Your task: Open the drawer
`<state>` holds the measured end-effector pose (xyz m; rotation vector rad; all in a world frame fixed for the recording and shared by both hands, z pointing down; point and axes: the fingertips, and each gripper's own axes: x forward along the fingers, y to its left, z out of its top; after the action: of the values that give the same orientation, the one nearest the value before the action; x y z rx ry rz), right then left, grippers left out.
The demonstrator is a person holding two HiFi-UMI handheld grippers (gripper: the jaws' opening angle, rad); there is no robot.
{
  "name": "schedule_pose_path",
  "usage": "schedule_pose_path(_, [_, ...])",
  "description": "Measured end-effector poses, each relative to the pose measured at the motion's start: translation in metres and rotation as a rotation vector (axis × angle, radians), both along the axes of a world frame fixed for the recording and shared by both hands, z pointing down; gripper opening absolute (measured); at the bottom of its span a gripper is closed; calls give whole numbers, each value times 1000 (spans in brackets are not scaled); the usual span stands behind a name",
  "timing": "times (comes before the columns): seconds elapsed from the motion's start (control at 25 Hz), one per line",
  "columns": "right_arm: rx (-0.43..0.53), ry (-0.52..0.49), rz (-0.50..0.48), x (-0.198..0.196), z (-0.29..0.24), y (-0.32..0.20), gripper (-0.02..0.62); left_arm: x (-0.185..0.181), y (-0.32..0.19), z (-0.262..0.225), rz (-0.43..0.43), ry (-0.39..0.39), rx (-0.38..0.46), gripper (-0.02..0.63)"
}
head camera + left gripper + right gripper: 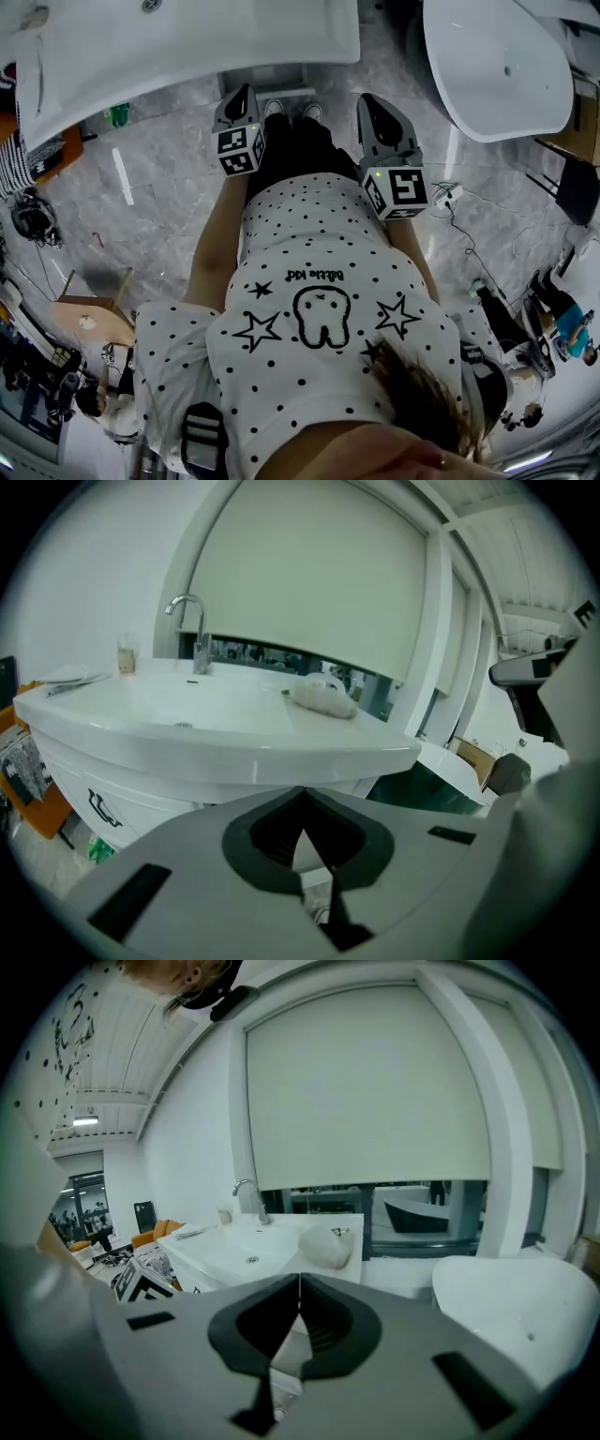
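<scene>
A white washbasin unit (216,747) with a chrome tap (195,630) stands ahead and to the left. Below the basin its curved white cabinet front (141,794) shows, with a small black mark (101,808) on it; I can make out no drawer edge. My left gripper (302,799) is shut with nothing in it, in the air short of the basin's rim. The right gripper (299,1283) is also shut and holds nothing, farther back. In the head view both grippers, left (242,94) and right (375,105), hang over the floor in front of the person's body.
A pale cloth-like lump (323,697) lies on the basin's right side, and a small cup (126,656) stands at its left. A white tub (497,66) stands to the right. An orange seat (42,808) is at the left, and cables (450,197) lie on the marble floor.
</scene>
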<state>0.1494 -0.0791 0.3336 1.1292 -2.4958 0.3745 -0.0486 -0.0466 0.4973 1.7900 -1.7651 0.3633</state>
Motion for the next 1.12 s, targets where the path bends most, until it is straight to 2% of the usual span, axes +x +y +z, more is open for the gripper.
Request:
schedule_pose_path(0.4, [33, 11, 25, -8, -10, -11, 14, -12, -18, -57, 9, 13, 129, 4])
schedule_pose_path(0.72, [72, -13, 26, -32, -18, -16, 14, -31, -31, -115, 15, 23, 266, 4])
schedule_pose_path(1.12, [107, -25, 49, -46, -25, -24, 14, -46, -33, -159, 24, 45, 363, 5])
